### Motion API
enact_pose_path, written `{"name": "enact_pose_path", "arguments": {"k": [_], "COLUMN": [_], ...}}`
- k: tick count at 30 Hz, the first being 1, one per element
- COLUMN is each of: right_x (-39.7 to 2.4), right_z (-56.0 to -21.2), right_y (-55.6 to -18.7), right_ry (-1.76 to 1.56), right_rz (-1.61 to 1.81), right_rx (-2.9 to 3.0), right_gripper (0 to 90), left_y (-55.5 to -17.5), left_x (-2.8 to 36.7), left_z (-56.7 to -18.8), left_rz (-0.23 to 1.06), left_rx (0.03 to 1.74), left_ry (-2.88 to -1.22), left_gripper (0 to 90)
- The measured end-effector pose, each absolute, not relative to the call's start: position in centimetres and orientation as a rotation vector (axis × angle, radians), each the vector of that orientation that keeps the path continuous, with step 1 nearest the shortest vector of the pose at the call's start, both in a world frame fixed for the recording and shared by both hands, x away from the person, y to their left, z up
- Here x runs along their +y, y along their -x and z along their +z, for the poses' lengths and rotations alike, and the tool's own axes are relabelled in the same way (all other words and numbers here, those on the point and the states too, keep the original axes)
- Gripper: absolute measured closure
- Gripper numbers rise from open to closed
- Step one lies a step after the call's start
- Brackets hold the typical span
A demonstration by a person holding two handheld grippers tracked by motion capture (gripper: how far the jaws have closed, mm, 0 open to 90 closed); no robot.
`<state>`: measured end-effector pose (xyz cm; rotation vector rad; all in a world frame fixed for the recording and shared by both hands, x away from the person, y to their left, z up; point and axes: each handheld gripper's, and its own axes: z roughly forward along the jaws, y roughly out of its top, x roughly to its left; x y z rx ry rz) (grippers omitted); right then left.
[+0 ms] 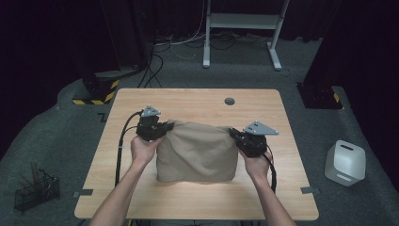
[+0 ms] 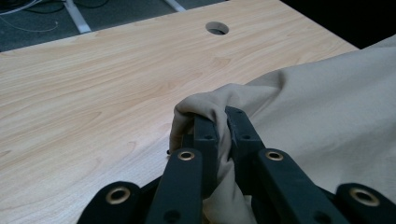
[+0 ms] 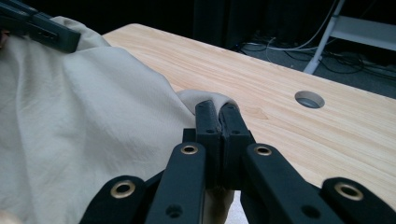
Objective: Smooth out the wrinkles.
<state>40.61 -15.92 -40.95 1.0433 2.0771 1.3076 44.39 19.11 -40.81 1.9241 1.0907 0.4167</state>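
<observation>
Your left gripper [image 1: 162,128] has its jaws pinched on the far left corner of the beige cloth [image 1: 197,150], which sits mid-table [image 1: 197,101]. Your right gripper [image 1: 235,134] clamps the far right corner. Both grips look done; the cloth, seemingly folded once, probably needs another fold or smoothing.

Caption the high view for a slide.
Left gripper and right gripper pinch the far corners of a beige cloth on the wooden table.
</observation>
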Motion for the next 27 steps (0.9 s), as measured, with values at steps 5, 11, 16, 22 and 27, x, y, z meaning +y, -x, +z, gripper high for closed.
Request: {"name": "enact_pose_path", "arguments": {"k": [5, 11, 16, 22, 27], "right_x": [-15.5, -15.5, -15.3, -15.2, -15.2], "right_z": [-41.6, -42.3, -42.7, -43.1, -43.5], "right_y": [-41.7, -42.7, -43.2, -43.7, -44.2], "right_ry": [-1.064, -1.096, -1.101, -1.119, -1.122], "right_rz": [1.264, 1.228, 1.209, 1.192, 1.174], "right_rx": [2.082, 2.073, 2.072, 2.066, 2.069], "right_gripper": [88.4, 88.4, 88.3, 88.3, 88.3], "left_y": [-45.2, -46.0, -46.5, -46.8, -47.2], "left_x": [18.6, 18.1, 18.0, 17.9, 17.9], "left_z": [-41.2, -41.7, -42.2, -42.8, -43.3], "left_rz": [0.470, 0.494, 0.500, 0.517, 0.508], "left_rx": [1.087, 1.087, 1.097, 1.098, 1.111], "left_ry": [-1.949, -1.960, -1.959, -1.958, -1.950], "left_gripper": [83.9, 83.9, 83.9, 83.8, 83.8]}}
